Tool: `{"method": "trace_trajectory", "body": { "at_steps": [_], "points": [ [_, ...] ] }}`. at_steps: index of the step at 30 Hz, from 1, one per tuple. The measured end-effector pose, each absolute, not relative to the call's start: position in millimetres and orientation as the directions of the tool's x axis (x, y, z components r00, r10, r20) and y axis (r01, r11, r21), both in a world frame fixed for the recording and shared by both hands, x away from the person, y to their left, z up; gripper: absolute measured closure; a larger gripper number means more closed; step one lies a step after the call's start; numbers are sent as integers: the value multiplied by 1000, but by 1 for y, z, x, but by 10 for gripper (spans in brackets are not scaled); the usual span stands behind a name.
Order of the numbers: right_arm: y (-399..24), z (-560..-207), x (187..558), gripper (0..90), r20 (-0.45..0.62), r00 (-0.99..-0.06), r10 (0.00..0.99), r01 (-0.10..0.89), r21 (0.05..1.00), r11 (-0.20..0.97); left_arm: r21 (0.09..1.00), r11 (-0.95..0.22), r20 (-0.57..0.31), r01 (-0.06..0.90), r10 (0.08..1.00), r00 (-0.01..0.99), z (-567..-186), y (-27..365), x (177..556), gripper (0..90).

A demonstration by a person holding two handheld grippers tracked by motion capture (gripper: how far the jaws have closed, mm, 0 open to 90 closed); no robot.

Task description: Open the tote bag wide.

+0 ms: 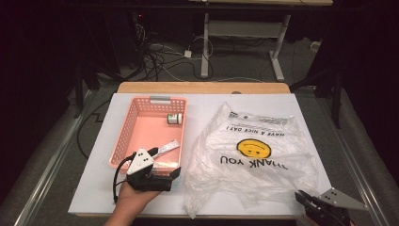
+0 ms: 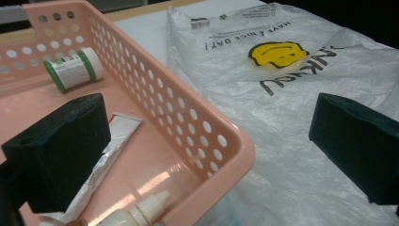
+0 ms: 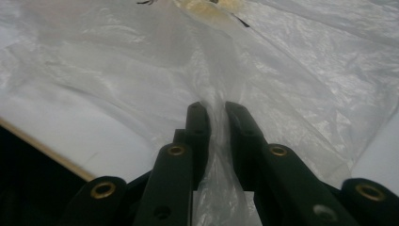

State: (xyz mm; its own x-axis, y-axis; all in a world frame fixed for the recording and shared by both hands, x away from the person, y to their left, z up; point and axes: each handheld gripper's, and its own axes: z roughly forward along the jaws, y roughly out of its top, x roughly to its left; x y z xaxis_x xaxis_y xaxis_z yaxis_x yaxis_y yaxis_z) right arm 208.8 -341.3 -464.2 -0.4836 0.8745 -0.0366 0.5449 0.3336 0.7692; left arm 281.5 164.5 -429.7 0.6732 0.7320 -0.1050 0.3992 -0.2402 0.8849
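Observation:
A crumpled clear plastic bag [image 1: 254, 155] with a yellow smiley and "THANK YOU" print lies on the right half of the white table top [image 1: 94, 188]. My right gripper [image 1: 301, 197] sits at the bag's near right corner. In the right gripper view its jaws [image 3: 215, 110] are shut on a gathered fold of the bag [image 3: 141, 61]. A pink perforated basket [image 1: 121, 136] stands to the left. My left gripper [image 1: 160, 170] is open at its near right corner, one jaw inside the basket [image 2: 226, 136] and the other over the bag [image 2: 291, 94].
In the basket lie a green-and-white bottle [image 1: 174, 118] [image 2: 74, 69], a flattened tube [image 1: 167, 147] [image 2: 113, 141] and a small white dropper bottle [image 2: 141, 212]. The table's near edge runs just below both grippers. Cables and a desk frame [image 1: 244, 42] stand on the floor beyond.

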Motion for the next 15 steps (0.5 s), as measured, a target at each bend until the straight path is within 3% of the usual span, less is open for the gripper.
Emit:
{"method": "trace_trajectory", "body": {
  "at_steps": [4,7,9,15],
  "points": [
    [-335,-462,202,737,0,-507,862,539,780,318,889,-249,-91,383,724,683,-428,165,282,0],
    [-334,-454,198,532,44,-521,852,522,806,278,889,-245,-98,386,721,686,-428,165,282,0],
    [-334,-443,195,443,69,-522,850,484,844,229,887,-247,-103,390,719,687,-428,165,282,0],
    [-343,-424,209,423,56,-496,866,431,882,191,888,-250,-103,386,710,697,-425,165,281,0]
  ]
}}
